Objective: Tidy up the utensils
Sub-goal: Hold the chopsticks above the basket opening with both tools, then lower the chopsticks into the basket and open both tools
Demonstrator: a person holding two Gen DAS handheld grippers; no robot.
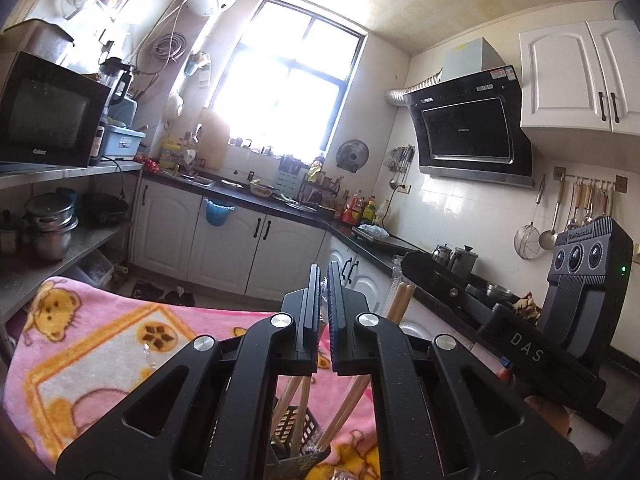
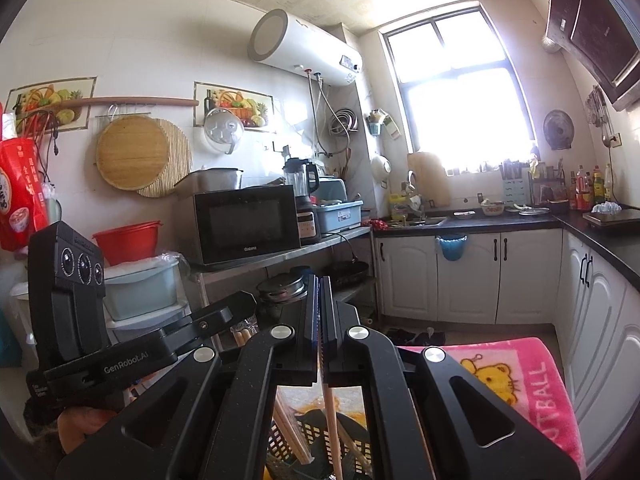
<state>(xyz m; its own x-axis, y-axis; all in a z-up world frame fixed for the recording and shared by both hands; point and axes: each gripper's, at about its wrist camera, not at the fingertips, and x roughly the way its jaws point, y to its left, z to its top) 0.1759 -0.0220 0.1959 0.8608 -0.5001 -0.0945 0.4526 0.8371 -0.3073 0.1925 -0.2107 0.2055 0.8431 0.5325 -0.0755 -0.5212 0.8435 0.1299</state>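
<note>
My left gripper (image 1: 324,280) is shut and held level above a pink blanket (image 1: 100,340). Under it a black slotted basket (image 1: 298,428) holds several wooden chopsticks (image 1: 401,300), standing tilted. To the right my right gripper (image 1: 410,262) hangs close by, a hand (image 1: 548,412) under it. In the right wrist view my right gripper (image 2: 320,286) is shut over the same basket (image 2: 316,440). One chopstick (image 2: 332,420) runs up to the underside of the jaws; whether it is gripped I cannot tell. The left gripper (image 2: 244,302) shows at the left.
A dark counter (image 1: 360,240) with white cabinets (image 2: 468,272) runs along the far wall and the right side. A metal shelf (image 2: 280,256) on the left carries a microwave (image 2: 248,224) and pots (image 1: 52,220). Ladles hang on the right wall (image 1: 580,200).
</note>
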